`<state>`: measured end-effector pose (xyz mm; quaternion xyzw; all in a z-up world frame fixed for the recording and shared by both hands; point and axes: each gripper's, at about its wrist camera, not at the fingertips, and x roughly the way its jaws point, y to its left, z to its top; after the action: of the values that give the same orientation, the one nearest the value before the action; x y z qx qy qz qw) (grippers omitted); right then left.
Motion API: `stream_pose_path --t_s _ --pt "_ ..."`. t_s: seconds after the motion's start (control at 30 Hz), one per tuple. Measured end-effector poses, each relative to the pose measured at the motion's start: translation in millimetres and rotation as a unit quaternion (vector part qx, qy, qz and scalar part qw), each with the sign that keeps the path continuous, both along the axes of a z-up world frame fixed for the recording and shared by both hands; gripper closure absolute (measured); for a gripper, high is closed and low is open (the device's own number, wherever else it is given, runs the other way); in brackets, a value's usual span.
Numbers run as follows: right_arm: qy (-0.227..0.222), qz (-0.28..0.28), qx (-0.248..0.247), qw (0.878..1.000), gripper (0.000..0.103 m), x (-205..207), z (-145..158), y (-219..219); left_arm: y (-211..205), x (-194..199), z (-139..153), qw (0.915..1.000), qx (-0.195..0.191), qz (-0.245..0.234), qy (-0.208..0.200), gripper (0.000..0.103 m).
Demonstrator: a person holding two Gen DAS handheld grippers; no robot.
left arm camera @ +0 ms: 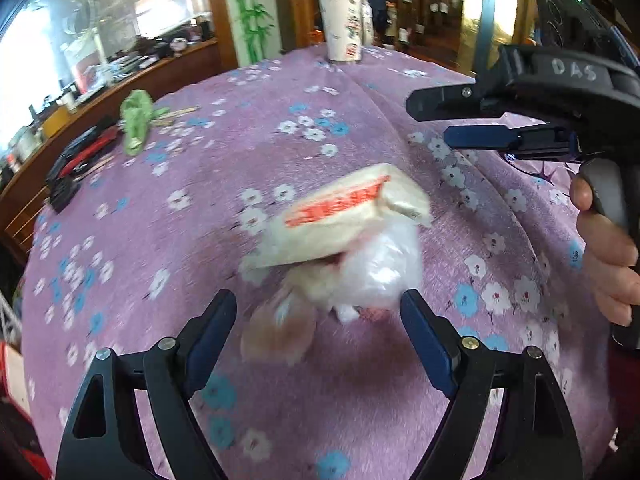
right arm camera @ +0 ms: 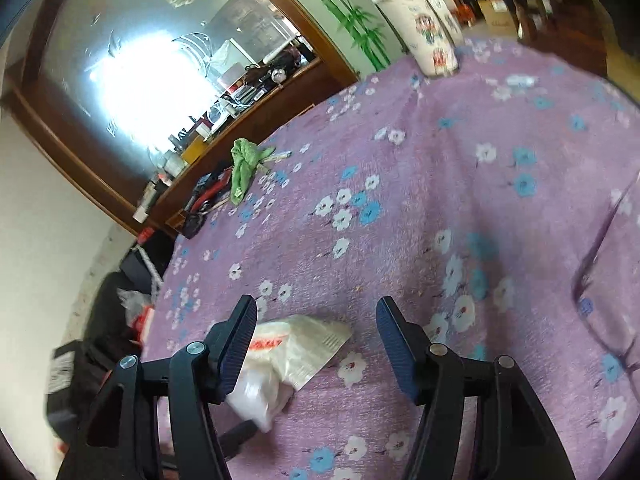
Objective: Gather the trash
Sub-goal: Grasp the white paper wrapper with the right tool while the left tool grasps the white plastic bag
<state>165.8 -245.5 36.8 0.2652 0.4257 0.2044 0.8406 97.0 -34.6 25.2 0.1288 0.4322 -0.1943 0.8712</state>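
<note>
A white wrapper with red print [left arm camera: 340, 216] lies on crumpled clear plastic [left arm camera: 380, 268] on the purple flowered tablecloth [left arm camera: 240, 152]. My left gripper [left arm camera: 318, 312] is open, its fingers on either side of the pile's near edge. My right gripper [left arm camera: 428, 124] hovers open at the upper right, above the cloth. In the right wrist view the right gripper [right arm camera: 316, 322] is open and empty; the same wrapper [right arm camera: 304, 344] and plastic [right arm camera: 256, 396] lie by its left finger [right arm camera: 236, 344].
A tall white paper cup [left arm camera: 344, 20] stands at the table's far edge, also in the right wrist view [right arm camera: 420, 28]. A green crumpled scrap [left arm camera: 138, 120] with sticks and a black-red object [left arm camera: 80, 156] lie at the far left. A wooden counter runs behind.
</note>
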Motion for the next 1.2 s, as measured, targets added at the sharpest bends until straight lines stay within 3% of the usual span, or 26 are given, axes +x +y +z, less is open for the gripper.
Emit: stream_pose_path --t_s 0.07,0.13,0.27,0.47,0.6,0.77,0.9,1.03,1.2 --pt "0.011 0.007 0.014 1.000 0.037 2.2 -3.9 0.3 -6.6 4.0 -3.0 0.9999 0.000 -0.012 0.004 0.046" --pt "0.013 0.011 0.014 1.000 0.037 2.6 -4.9 3.1 -13.4 6.6 -8.1 0.9999 0.007 -0.010 0.011 0.058" --pt "0.009 0.014 0.006 1.000 0.037 1.9 -4.1 6.6 -17.8 -2.3 -12.4 1.0000 0.004 0.006 0.004 0.067" --pt "0.003 0.014 -0.014 1.000 0.037 4.8 -8.4 14.1 13.4 -29.7 -7.6 0.9970 -0.033 0.070 0.009 0.067" --pt "-0.006 0.032 -0.039 0.999 0.036 9.4 -13.9 33.0 54.7 -53.0 0.1 0.9892 -0.078 0.124 -0.006 0.067" --pt "-0.009 0.145 -0.042 0.988 0.035 -4.8 -14.7 73.8 99.9 -63.8 13.8 0.9739 -0.095 0.199 -0.053 0.067" --pt "-0.042 0.257 -0.048 0.964 0.035 -35.2 -2.1 104.1 122.0 -61.0 14.3 0.9607 -0.100 0.247 -0.077 0.067" --pt "-0.088 0.206 -0.140 0.965 0.033 -45.3 3.2 114.3 133.6 -57.6 11.4 0.9533 -0.108 0.270 -0.083 0.067" --pt "-0.086 0.177 -0.157 0.968 0.032 -40.0 -10.4 134.8 135.8 -55.2 9.1 0.9510 -0.097 0.280 -0.088 0.067"
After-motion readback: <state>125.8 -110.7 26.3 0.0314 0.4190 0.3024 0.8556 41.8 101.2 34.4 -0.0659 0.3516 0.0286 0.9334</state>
